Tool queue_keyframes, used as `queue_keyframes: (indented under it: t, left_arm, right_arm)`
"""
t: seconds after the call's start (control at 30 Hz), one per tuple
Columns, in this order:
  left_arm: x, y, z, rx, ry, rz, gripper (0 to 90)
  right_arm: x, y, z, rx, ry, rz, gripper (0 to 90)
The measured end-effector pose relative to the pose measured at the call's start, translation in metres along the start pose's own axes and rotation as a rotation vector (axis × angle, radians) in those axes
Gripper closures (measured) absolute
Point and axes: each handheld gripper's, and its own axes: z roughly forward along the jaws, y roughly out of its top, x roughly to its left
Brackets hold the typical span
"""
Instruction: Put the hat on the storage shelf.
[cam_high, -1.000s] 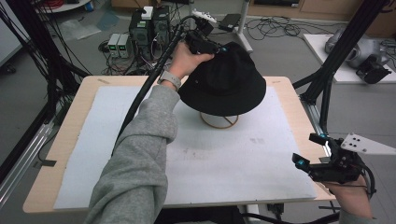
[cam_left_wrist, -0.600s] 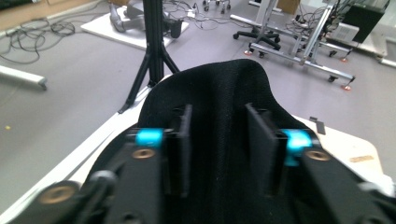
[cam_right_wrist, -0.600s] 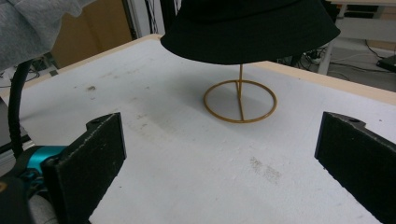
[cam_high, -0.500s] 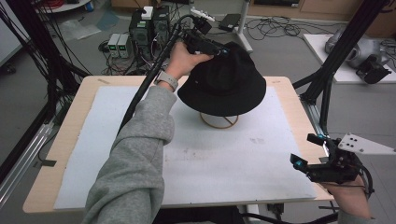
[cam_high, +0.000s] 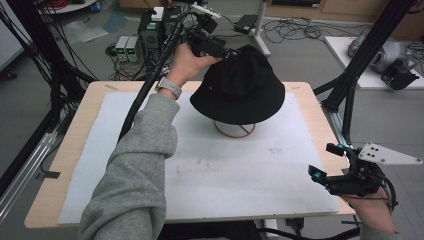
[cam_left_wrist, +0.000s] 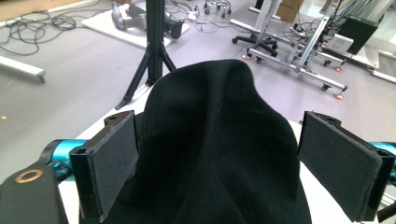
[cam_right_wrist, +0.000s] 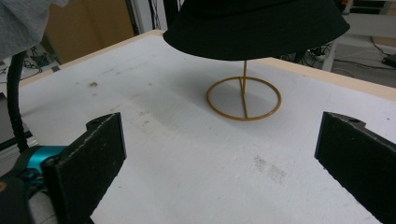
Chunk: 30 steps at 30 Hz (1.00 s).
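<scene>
Now black hat (cam_high: 240, 87) on stand (cam_high: 235, 131), left claw (cam_high: 227, 54) opening

Pale wooden table (cam_high: 70, 150) under a white mat (cam_high: 240, 175); on the mat, a gold wire stand (cam_high: 235, 131)

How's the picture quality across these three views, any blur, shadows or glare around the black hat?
High view: even, dim light, mildly soft; the black bucket hat reads as a nearly featureless dark mass. Left gripper view: hat crown close up, its folds barely visible, floor behind brighter. Right gripper view: soft shadow under the hat on the white mat, gold wire stand sharp, near jaws slightly soft. No glare.
</scene>
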Motion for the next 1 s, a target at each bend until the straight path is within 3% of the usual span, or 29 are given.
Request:
queue_keyframes:
  t: [0.17,0.23,0.33,0.37,0.57,0.7,1.0]
  left_arm:
    - [-0.004,0.000,-0.017,-0.004,0.008,0.017,12.7]
    - [-0.007,-0.005,-0.031,-0.065,0.035,0.019,12.7]
    - [-0.004,-0.009,-0.040,-0.072,0.025,0.000,12.3]
    - [-0.003,-0.015,-0.048,-0.092,0.050,0.006,12.2]
    - [0.005,-0.035,-0.071,-0.102,0.061,-0.048,12.0]
    - [0.006,-0.053,-0.089,-0.110,0.077,-0.059,12.0]
    - [0.003,-0.073,-0.109,-0.108,0.106,-0.056,12.0]
  right_arm:
    - [0.002,0.001,0.003,0.003,0.007,-0.009,1.0]
    - [0.002,0.001,0.005,0.010,0.011,-0.005,1.0]
    - [0.003,0.001,0.009,0.011,0.018,-0.012,1.0]
    - [0.003,0.001,0.010,0.015,0.021,-0.011,1.0]
    - [0.004,0.002,0.018,0.027,0.036,-0.014,1.0]
    - [0.003,0.002,0.024,0.036,0.040,-0.017,1.0]
    - [0.002,0.003,0.032,0.043,0.049,-0.017,1.0]
